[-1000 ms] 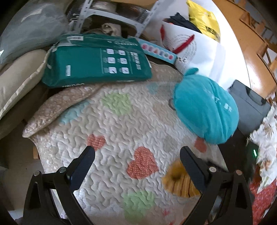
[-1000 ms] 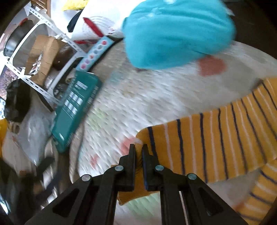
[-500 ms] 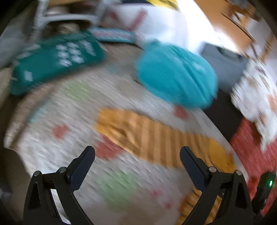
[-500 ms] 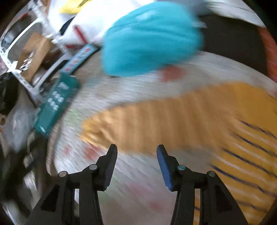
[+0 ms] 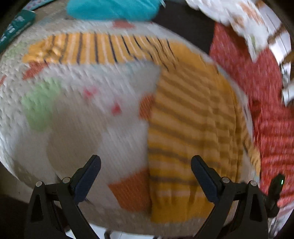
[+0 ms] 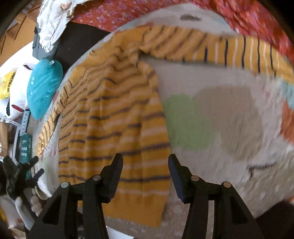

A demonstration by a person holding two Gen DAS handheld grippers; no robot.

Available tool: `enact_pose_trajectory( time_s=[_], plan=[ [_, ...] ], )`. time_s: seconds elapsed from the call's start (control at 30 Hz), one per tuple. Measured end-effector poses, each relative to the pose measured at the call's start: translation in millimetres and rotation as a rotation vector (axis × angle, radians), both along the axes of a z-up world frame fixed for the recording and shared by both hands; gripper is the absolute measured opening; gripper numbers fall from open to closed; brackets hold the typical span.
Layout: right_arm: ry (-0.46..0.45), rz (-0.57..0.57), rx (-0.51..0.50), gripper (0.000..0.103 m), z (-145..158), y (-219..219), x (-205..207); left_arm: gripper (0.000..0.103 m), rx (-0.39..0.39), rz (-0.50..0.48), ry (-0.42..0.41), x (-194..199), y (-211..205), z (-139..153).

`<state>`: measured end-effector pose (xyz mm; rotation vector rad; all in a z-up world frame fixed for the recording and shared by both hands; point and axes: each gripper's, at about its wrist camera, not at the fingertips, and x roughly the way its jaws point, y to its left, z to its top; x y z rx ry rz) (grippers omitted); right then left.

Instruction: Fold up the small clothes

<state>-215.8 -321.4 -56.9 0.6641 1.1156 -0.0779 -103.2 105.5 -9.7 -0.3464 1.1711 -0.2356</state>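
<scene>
A small yellow sweater with dark and white stripes (image 6: 117, 119) lies flat on a quilted mat with coloured hearts (image 6: 229, 114). One sleeve (image 6: 238, 53) stretches out along the mat's far side. In the left wrist view the sweater's body (image 5: 189, 128) is to the right and the other sleeve (image 5: 95, 47) runs across the top. My left gripper (image 5: 146, 169) is open and empty above the sweater's lower left edge. My right gripper (image 6: 145, 165) is open and empty above the sweater's lower right hem. The left gripper also shows at the far left of the right wrist view (image 6: 22, 169).
A teal cushion (image 6: 43, 88) lies beyond the mat, also in the left wrist view (image 5: 112, 9). Red patterned fabric (image 5: 266, 103) and white printed cloth (image 5: 244, 16) border the mat. A teal package (image 5: 12, 31) and a shelf rack lie further off.
My right gripper let go of the sleeve and opened. Both grippers swung round and moved to the sweater's lower hem. The sweater now lies spread out on the mat.
</scene>
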Motion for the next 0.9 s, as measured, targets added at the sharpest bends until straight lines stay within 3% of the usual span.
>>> enact_pose_trajectory(
  time_s=[0.13,0.23,0.27,0.3,0.33,0.37,0.4,0.43,0.5,0.77,0.9],
  plan=[
    [-0.013,0.002,0.033,0.057,-13,17,-12,0.098,0.017,-0.089,0.079,-19,-31,-29],
    [-0.029,0.006,0.050,0.057,-18,32,-17,0.098,0.061,-0.095,0.106,-20,-49,-40],
    [-0.029,0.003,0.030,0.058,-19,38,-17,0.092,0.086,-0.105,0.105,-20,-55,-40],
    [-0.034,0.002,0.002,0.057,-19,41,-18,0.082,0.116,-0.113,0.108,-20,-58,-40],
    [-0.031,0.007,-0.019,0.053,-19,44,-17,0.053,0.194,-0.112,0.108,-19,-61,-38],
    [-0.023,0.011,-0.041,0.047,-19,45,-16,0.027,0.207,-0.115,0.102,-19,-59,-34],
    [-0.014,0.011,-0.048,0.022,-18,44,-15,0.010,0.171,-0.119,0.112,-18,-54,-30],
    [-0.013,0.012,-0.015,0.004,-18,40,-15,0.007,0.144,-0.119,0.125,-17,-51,-28],
    [0.004,-0.011,0.035,0.004,-18,30,-18,0.007,0.141,-0.105,0.122,-19,-44,-20],
    [0.094,-0.037,0.053,0.004,-16,14,-56,0.008,0.203,-0.100,0.163,-42,-32,-20],
    [0.131,-0.052,0.119,0.005,-17,8,-62,0.011,0.114,-0.093,0.151,-52,-13,-11]
  ],
)
